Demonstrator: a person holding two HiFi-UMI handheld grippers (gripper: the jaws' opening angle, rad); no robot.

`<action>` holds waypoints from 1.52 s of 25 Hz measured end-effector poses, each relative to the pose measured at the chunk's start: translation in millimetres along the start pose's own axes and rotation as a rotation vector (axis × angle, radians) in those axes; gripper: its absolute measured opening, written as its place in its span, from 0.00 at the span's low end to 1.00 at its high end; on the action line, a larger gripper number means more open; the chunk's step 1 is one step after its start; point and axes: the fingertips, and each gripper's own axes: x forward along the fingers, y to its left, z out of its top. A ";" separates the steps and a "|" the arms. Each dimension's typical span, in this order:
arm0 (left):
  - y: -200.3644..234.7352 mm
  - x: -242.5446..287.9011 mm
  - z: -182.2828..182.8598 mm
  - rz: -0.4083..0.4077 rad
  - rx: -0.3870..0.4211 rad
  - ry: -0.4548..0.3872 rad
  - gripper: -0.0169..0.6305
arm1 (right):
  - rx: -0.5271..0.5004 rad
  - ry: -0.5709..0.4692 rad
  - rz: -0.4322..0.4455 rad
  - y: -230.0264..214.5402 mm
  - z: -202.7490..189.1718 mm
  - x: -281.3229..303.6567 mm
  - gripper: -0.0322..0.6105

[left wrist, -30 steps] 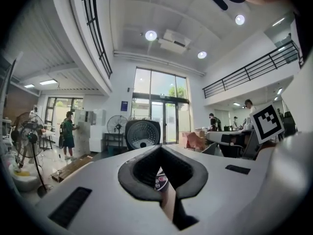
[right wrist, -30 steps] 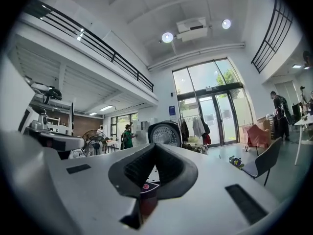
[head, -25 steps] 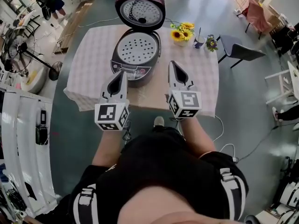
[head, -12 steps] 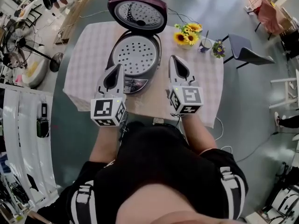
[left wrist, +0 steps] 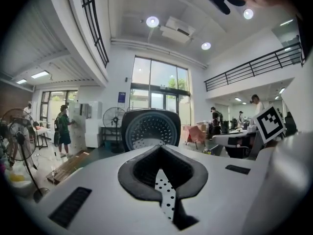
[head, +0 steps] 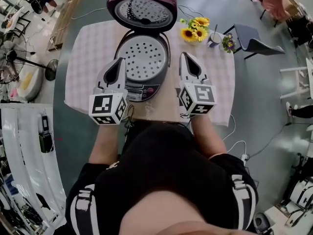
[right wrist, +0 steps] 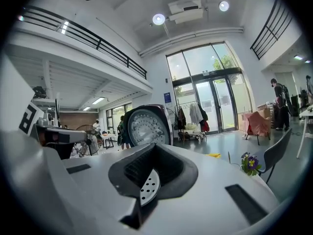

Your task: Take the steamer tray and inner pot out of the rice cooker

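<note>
The rice cooker [head: 141, 84] stands on the table with its lid [head: 142, 9] swung up at the back. A white perforated steamer tray [head: 142, 58] sits in its mouth; the inner pot below is hidden. My left gripper [head: 119, 65] is shut and empty beside the cooker's left rim. My right gripper [head: 186, 58] is shut and empty just off its right rim. In the left gripper view the lid [left wrist: 149, 129] rises ahead and the tray [left wrist: 165, 192] shows through the gap below the jaws. The right gripper view shows the lid [right wrist: 145, 126] and the tray [right wrist: 148, 186] the same way.
A pale checked cloth covers the table [head: 88, 53]. Sunflowers [head: 193, 31], a cup [head: 212, 39] and a small purple flower pot [head: 226, 43] stand at the back right. A grey chair [head: 254, 37] is beyond the table's right side. A floor fan [head: 19, 67] stands at the left.
Both grippers have moved forward over the table and now flank the cooker's body. Both stayed shut.
</note>
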 end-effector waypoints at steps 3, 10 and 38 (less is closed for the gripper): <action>14.3 3.3 -0.9 -0.009 0.017 0.005 0.03 | -0.014 -0.018 -0.001 9.5 5.3 5.7 0.05; 33.4 12.6 -2.1 -0.046 0.017 0.014 0.45 | 0.039 -0.029 -0.007 17.1 7.8 17.7 0.35; 98.6 41.9 -55.9 0.014 -0.106 0.311 0.59 | -0.106 0.222 0.008 45.2 -30.9 70.7 0.54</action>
